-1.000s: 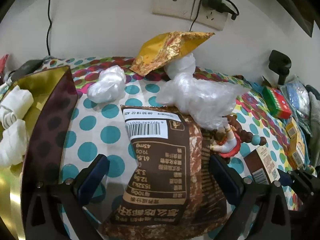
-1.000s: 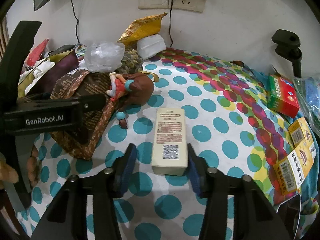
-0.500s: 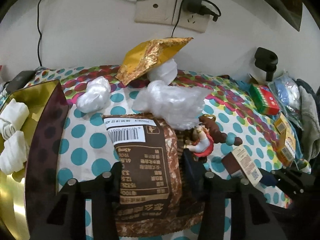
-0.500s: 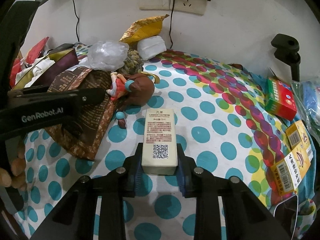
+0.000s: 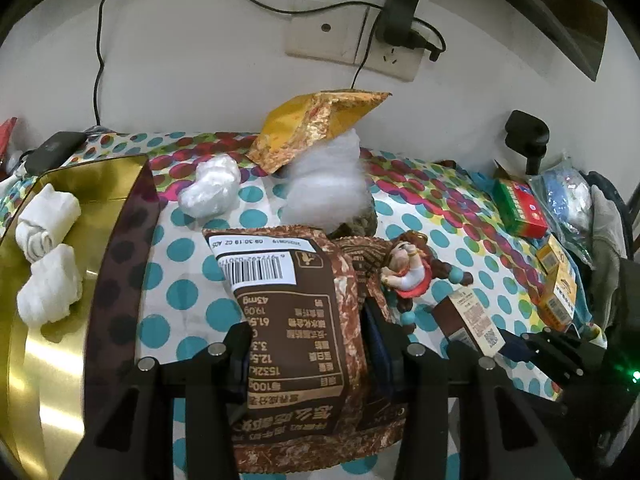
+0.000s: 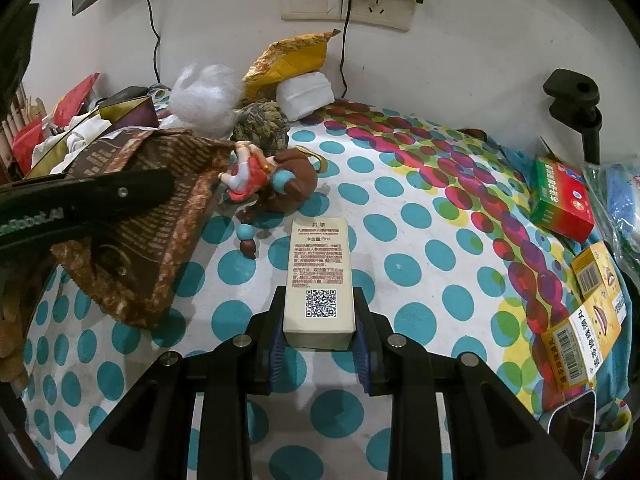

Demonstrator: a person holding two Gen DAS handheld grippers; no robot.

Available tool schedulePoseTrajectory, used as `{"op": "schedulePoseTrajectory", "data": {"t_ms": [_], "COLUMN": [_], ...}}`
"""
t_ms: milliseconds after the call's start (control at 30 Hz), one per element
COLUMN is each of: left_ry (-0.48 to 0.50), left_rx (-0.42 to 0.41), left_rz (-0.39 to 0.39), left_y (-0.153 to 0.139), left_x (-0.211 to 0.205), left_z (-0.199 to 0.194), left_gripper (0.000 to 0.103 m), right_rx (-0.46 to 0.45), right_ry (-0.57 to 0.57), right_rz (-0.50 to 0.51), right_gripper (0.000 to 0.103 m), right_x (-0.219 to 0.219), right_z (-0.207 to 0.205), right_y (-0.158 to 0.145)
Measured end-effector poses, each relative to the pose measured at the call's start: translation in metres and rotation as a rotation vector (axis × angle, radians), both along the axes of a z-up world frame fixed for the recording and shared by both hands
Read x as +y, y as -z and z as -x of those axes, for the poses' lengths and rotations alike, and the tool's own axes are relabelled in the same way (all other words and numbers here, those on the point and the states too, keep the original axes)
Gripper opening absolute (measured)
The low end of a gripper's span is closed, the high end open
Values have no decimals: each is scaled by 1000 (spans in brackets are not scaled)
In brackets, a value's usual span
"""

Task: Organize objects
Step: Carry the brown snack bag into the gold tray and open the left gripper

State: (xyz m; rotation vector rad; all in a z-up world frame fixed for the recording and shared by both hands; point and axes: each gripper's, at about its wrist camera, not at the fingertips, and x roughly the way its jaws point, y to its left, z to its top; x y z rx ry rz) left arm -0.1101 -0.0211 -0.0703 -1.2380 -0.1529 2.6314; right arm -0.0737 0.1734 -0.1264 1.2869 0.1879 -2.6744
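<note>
Two grips made — left gripper [image 5: 308,354] clamped on brown bag [image 5: 288,320], right gripper [image 6: 318,334] shut on box [image 6: 319,276]. Figurine [image 6: 256,176] just beyond. Next, likely: lift both clear — bag floppy, needs gentle carrying.

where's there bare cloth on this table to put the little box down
Freest patch: the dotted cloth between the cream box in the right tool and the green carton, running back toward the wall. A smaller strip lies between the gold tin and the brown snack bag. Crowded: around the figurine and the right edge's yellow cartons.
</note>
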Motion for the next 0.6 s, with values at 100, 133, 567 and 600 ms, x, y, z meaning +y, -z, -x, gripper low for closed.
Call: {"op": "schedulePoseTrajectory", "data": {"t_ms": [100,133,567,600], "left_ry": [-8,-18,-68,-73], "left_rx": [-3,-8,40,48], "left_rz": [-11,-8,-13,-11], "left_y": [-5,-8,-68,-73], "left_x": [-6,-8,-61,-67], "left_z": [-7,-10,-54,-56], "left_gripper": [46,46,46,46], "right_rx": [-1,-2,-2,-2], "right_ry": [1,1,1,1], "right_rz": [4,6,5,6], "right_gripper": [27,27,27,27], "right_x": [0,1,2,2], "right_z": [0,0,0,0], "right_y": [0,0,2,2]}}
